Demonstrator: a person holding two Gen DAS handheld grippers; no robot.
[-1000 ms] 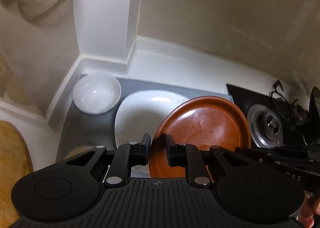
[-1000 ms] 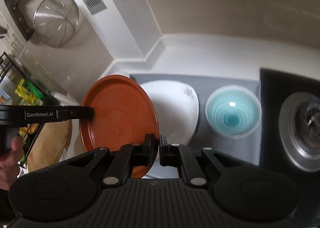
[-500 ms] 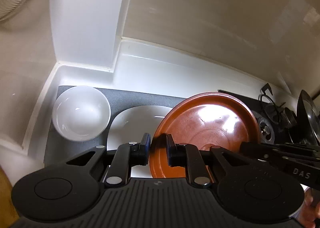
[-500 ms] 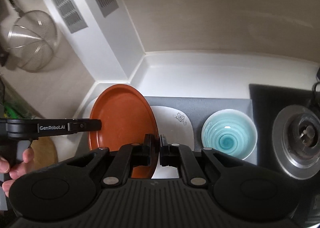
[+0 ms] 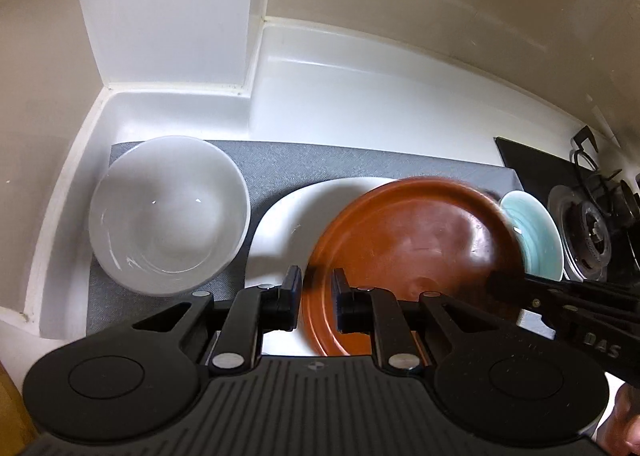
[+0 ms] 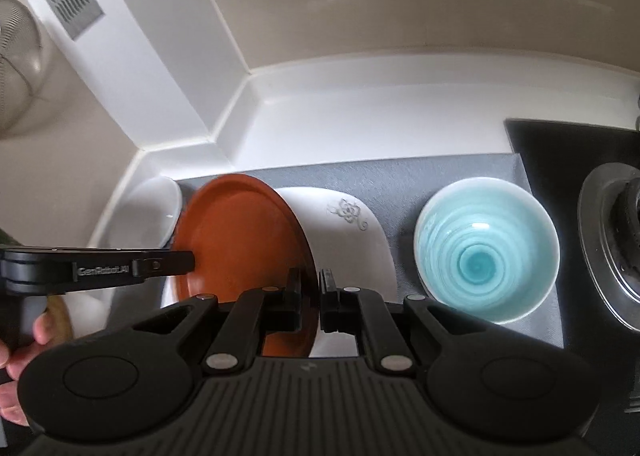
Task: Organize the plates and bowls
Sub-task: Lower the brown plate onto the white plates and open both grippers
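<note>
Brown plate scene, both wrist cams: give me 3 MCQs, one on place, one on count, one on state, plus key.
1. Where is the brown plate?
A. over the white plate
B. inside the blue bowl
C. on the stove burner

2. How many bowls stand on the grey mat?
A. one
B. two
C. four

3. What grips the brown plate?
A. nothing
B. only the left gripper
C. both the left gripper and the right gripper

Key:
1. A, the white plate shows behind and below it in both views.
2. B, the white bowl and the blue bowl.
3. C, each gripper pinches the rim at opposite sides.
</note>
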